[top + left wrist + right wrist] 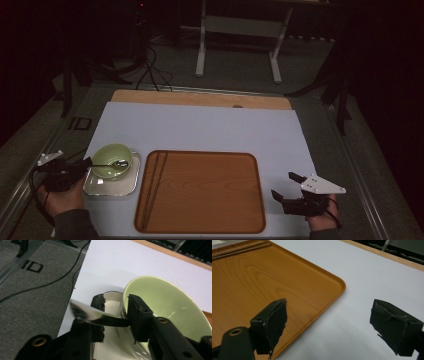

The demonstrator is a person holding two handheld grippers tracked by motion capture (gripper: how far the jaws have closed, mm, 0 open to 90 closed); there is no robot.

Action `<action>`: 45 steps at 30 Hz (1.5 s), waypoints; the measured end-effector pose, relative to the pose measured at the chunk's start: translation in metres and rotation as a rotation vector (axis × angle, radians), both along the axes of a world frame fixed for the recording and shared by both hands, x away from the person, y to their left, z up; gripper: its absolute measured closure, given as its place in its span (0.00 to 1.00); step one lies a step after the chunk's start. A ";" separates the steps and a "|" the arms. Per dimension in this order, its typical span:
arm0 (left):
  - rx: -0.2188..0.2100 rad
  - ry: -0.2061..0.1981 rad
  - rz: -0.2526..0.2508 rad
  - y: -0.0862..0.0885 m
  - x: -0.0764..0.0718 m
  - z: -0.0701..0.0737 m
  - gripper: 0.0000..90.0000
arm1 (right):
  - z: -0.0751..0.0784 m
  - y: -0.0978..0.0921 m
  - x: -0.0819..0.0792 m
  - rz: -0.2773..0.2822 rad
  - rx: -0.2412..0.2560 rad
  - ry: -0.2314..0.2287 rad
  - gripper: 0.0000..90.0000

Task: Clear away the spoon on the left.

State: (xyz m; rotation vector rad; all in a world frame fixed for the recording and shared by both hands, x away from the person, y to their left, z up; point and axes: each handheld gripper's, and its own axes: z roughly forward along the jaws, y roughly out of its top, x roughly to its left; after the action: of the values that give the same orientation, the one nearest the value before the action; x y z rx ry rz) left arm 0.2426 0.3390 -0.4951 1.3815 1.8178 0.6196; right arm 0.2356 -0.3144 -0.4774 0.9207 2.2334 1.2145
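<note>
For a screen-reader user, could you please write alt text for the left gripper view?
The left gripper has its two black jaws closed on the handle of a metal spoon, just beside the rim of a pale green bowl. The bowl sits on a small white tray on a white tabletop, with grey floor and cables to the left.

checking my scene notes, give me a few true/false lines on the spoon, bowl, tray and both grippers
1. The left gripper grips the spoon by its handle. True.
2. The spoon's scoop end rests in the green bowl. True.
3. The bowl stands on the wooden tray. False: it stands on a small white dish left of the tray.
4. The right gripper is shut on the chopsticks. False: its jaws are wide apart and hold nothing.
5. The chopsticks lie along the tray's left side. True.
</note>
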 end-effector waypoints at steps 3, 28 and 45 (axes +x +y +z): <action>0.012 -0.014 0.004 -0.001 -0.002 0.004 0.79 | 0.000 0.000 0.000 0.000 0.001 -0.002 0.16; 0.126 -0.051 -0.006 -0.042 0.024 0.025 0.80 | 0.000 -0.001 0.000 -0.008 0.002 0.007 0.16; 0.167 -0.031 -0.074 -0.059 0.029 0.016 0.96 | 0.000 -0.001 0.000 -0.008 0.004 0.009 0.16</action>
State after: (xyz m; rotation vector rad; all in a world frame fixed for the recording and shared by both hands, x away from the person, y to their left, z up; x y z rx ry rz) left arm 0.2720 0.2803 -0.4787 1.5330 1.7140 0.7633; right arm 0.2355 -0.3157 -0.4772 0.9371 2.2330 1.2140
